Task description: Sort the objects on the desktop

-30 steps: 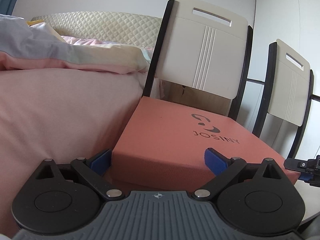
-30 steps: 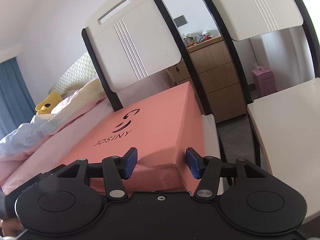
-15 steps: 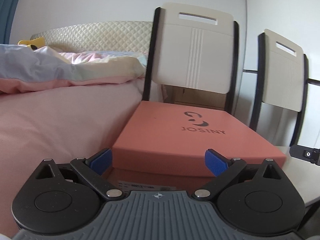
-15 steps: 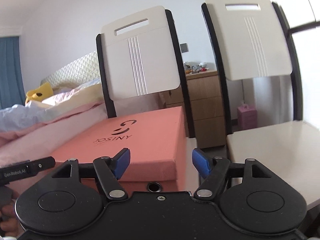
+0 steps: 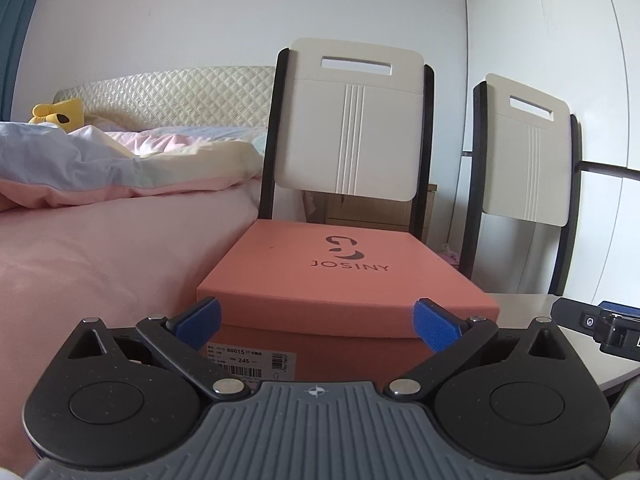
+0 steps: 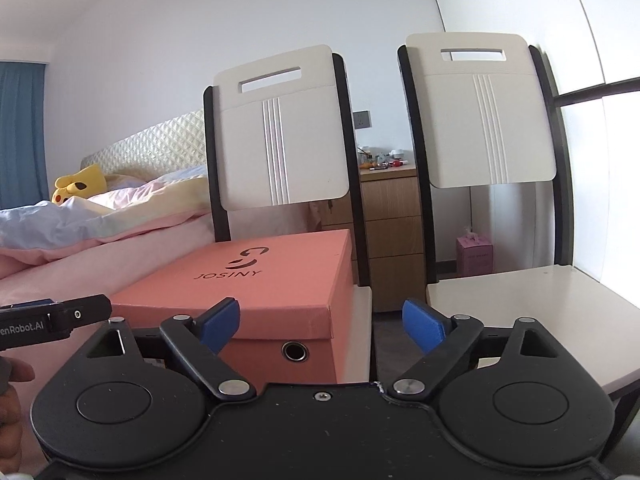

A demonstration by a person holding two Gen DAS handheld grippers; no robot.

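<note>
A salmon-pink shoebox point(image 5: 340, 276) marked JOSINY lies flat on the seat of the left white chair point(image 5: 352, 128), its barcode label facing me. My left gripper point(image 5: 316, 322) is open just short of the box's near end, its blue pads wider than the label. My right gripper point(image 6: 322, 322) is open too, in front of the shoebox point(image 6: 256, 292) at its right near corner, touching nothing. Each view shows the other gripper at its edge: the right gripper point(image 5: 596, 322) and the left gripper point(image 6: 56, 316).
A bed with a pink sheet point(image 5: 100, 264) and rumpled quilt runs along the left of the chair. A second white chair point(image 6: 516, 304) stands to the right with a bare seat. A wooden drawer unit point(image 6: 392, 240) is behind. A hand point(image 6: 12, 412) shows at the lower left.
Both grippers have drawn back from the box and levelled out. The right jaws have spread wider and come off the box's corner. The box now sits flat on the seat.
</note>
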